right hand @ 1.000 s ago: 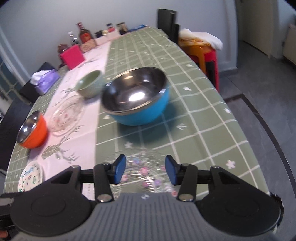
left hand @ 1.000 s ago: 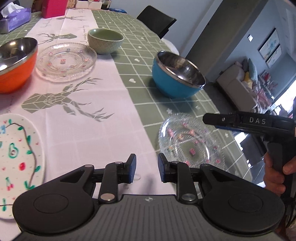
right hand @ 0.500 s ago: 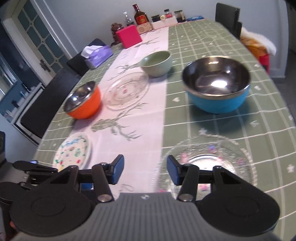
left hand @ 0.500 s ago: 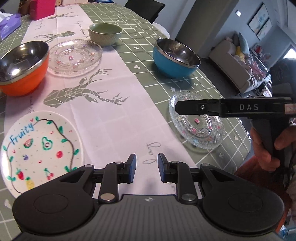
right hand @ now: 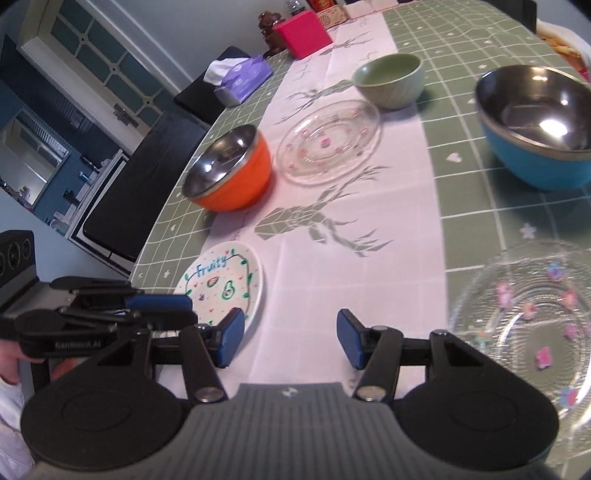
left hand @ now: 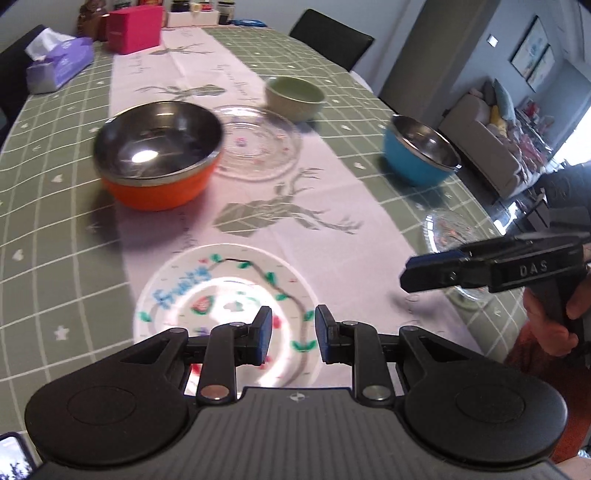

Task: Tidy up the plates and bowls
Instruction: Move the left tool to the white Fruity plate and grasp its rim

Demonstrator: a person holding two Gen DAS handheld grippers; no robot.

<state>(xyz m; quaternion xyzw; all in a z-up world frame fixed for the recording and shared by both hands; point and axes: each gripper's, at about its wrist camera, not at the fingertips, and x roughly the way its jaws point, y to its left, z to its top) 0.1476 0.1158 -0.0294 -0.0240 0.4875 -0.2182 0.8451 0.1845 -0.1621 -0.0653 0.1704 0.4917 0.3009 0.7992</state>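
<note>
My left gripper (left hand: 293, 332) hovers over the near edge of a white "Fruity" plate (left hand: 221, 295), its jaws a little apart with nothing between them. My right gripper (right hand: 290, 339) stands open over the white runner, between that painted plate (right hand: 225, 284) and a clear glass plate (right hand: 524, 317) at the right. Farther back sit an orange bowl (left hand: 159, 162), a second glass plate (left hand: 255, 144), a green bowl (left hand: 295, 98) and a blue bowl (left hand: 417, 155). The right gripper (left hand: 417, 273) shows side-on in the left wrist view, in front of the near glass plate (left hand: 447, 229).
A purple tissue box (left hand: 59, 66), a pink box (left hand: 133, 29) and bottles stand at the table's far end. Black chairs (right hand: 147, 177) line the left side. The table's right edge (left hand: 491, 229) drops off beside the near glass plate. A hand (left hand: 550, 325) grips the right handle.
The left gripper has swung left, so it is now over the Fruity plate. The right gripper has turned left off the near glass plate and its jaws have widened.
</note>
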